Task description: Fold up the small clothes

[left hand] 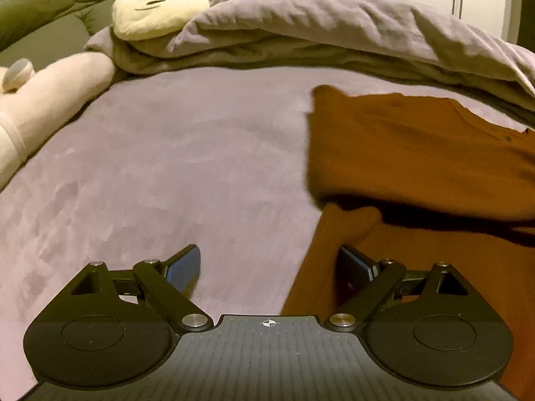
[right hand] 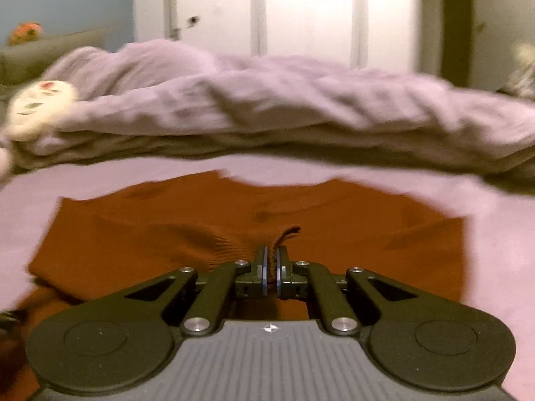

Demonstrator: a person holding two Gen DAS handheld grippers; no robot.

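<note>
A rust-orange knit garment point(left hand: 418, 153) lies on the lilac bed sheet point(left hand: 167, 167), its upper part folded over a lower ribbed layer. In the left wrist view my left gripper point(left hand: 271, 264) stands open at the garment's left edge; its right finger rests over the ribbed cloth and its left finger over bare sheet, with nothing gripped. In the right wrist view the same orange garment point(right hand: 200, 227) spreads in front of my right gripper point(right hand: 272, 267). That gripper is shut on a thin pinched fold of the cloth, which sticks up between the pads.
A bunched lilac duvet point(left hand: 334, 30) runs across the back of the bed. A cream plush face cushion point(left hand: 160, 6) and a pale pink plush toy point(left hand: 50, 100) lie at the left. White wardrobe doors point(right hand: 301, 13) stand beyond the bed.
</note>
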